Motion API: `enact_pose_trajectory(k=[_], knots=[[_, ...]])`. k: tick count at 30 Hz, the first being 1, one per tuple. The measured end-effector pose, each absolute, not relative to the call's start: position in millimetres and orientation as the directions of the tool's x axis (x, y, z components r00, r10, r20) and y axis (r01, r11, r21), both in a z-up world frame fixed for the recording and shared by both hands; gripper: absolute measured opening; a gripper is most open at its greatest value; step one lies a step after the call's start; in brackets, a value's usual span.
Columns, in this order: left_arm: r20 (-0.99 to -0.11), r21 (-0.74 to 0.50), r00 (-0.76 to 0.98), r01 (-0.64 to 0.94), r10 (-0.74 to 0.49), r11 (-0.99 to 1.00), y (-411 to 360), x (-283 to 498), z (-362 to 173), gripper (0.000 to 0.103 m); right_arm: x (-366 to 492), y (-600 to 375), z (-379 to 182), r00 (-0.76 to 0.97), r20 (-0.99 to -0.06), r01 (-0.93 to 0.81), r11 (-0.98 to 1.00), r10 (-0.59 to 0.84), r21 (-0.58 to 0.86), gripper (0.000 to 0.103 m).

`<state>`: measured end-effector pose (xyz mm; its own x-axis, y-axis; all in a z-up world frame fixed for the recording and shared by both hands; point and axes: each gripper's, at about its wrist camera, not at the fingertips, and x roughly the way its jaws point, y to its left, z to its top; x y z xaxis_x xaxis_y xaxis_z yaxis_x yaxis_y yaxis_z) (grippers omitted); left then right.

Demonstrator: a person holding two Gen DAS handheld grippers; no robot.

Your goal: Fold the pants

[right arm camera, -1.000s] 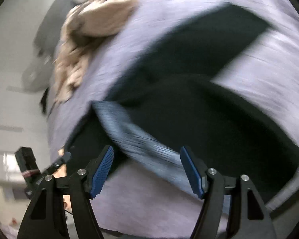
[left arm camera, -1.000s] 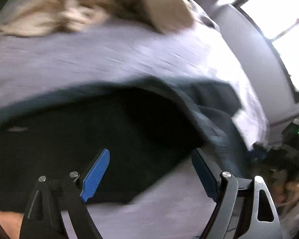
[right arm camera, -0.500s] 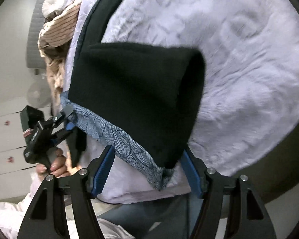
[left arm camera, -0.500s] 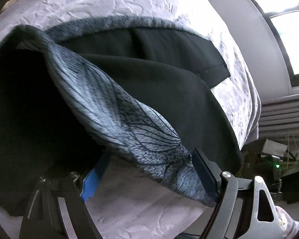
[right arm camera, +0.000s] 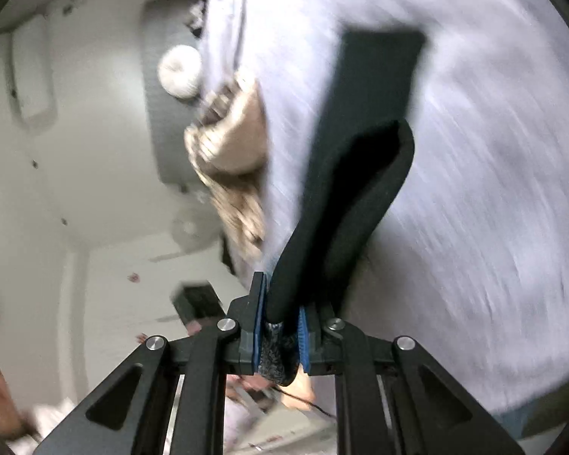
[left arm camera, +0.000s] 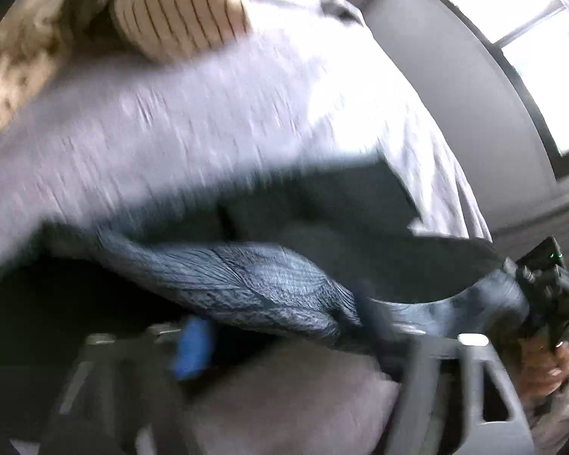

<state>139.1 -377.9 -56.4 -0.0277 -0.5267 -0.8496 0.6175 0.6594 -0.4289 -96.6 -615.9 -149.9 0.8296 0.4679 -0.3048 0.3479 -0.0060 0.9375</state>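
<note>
Pants: the pants (right arm camera: 345, 197) are black with a blue-grey patterned lining (left arm camera: 269, 284); one part lies flat on the bed (left arm camera: 246, 113), and the near edge is lifted from it between the two tongs.
Right tongs: the right tongs (right arm camera: 280, 326) have just been closing, and the pads now press together on the edge of the pants, black cloth above and lining below.
Left tongs: the left tongs (left arm camera: 280, 341) stand apart and have just been closing a little; the lining hangs across between them, but the blur does not let me see the pads pressing on it.
Step in hand: I judge it is the taking of the near edge at two points, to carry it over for a fold.
Next move: the left tongs must close on the cloth first; then both should lift together and keep the edge straight.
Around: a beige heap of clothes (left arm camera: 170, 11) lies at the far end of the bed, well apart from the pants.
</note>
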Motion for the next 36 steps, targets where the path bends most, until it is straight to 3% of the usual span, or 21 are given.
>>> enact_pose_trajectory(k=[4,7,9,10,12,17,21,34,35,36], knots=[[-0.856,-0.359,0.062,0.645,-0.514,0.675,-388.0,163.9,-42.9,0.077,-39.1,-670.1,-147.8,0.838,-0.324,0.369,-0.017,0.440,0.929,0.019],[-0.879,-0.301,0.102,0.637,-0.465,0.709,-381.7,172.9,-48.5,0.078,5.8,-699.9,-158.2,0.791,-0.446,0.466,0.058,0.419,0.883,0.034],[-0.890,-0.281,0.122,0.611,-0.439,0.740,-373.8,178.8,-55.5,0.078,31.4,-714.1,-164.4,0.731,-0.555,0.549,0.141,0.396,0.824,0.093],[-0.895,-0.273,0.131,0.594,-0.426,0.757,-369.3,181.5,-59.1,0.077,42.1,-719.7,-168.3,0.693,-0.611,0.591,0.184,0.383,0.786,0.093],[-0.905,-0.256,0.150,0.552,-0.397,0.794,-358.0,186.1,-66.0,0.077,56.5,-723.3,-169.7,0.666,-0.653,0.603,0.256,0.360,0.756,0.093],[-0.930,-0.212,0.166,0.486,-0.328,0.848,-325.0,177.9,-84.6,0.077,43.9,-698.1,-164.3,0.685,-0.610,0.524,0.311,0.399,0.793,0.082],[-0.957,-0.162,0.149,0.435,-0.248,0.886,-300.5,170.6,-103.5,0.078,37.2,-667.4,-179.8,0.621,-0.654,0.529,0.384,0.433,0.757,0.078],[-0.973,-0.090,0.179,0.289,-0.146,0.953,-210.0,178.2,-124.4,0.077,106.1,-560.2,-232.4,0.532,-0.578,0.446,0.375,0.619,0.813,0.069],[-0.975,-0.081,0.178,0.285,-0.136,0.955,-201.9,179.4,-126.9,0.077,114.1,-553.7,-234.5,0.529,-0.589,0.447,0.389,0.611,0.805,0.057],[-0.976,-0.075,0.176,0.285,-0.129,0.956,-196.9,179.6,-127.9,0.077,119.3,-550.9,-234.3,0.525,-0.606,0.453,0.406,0.597,0.794,0.023]])
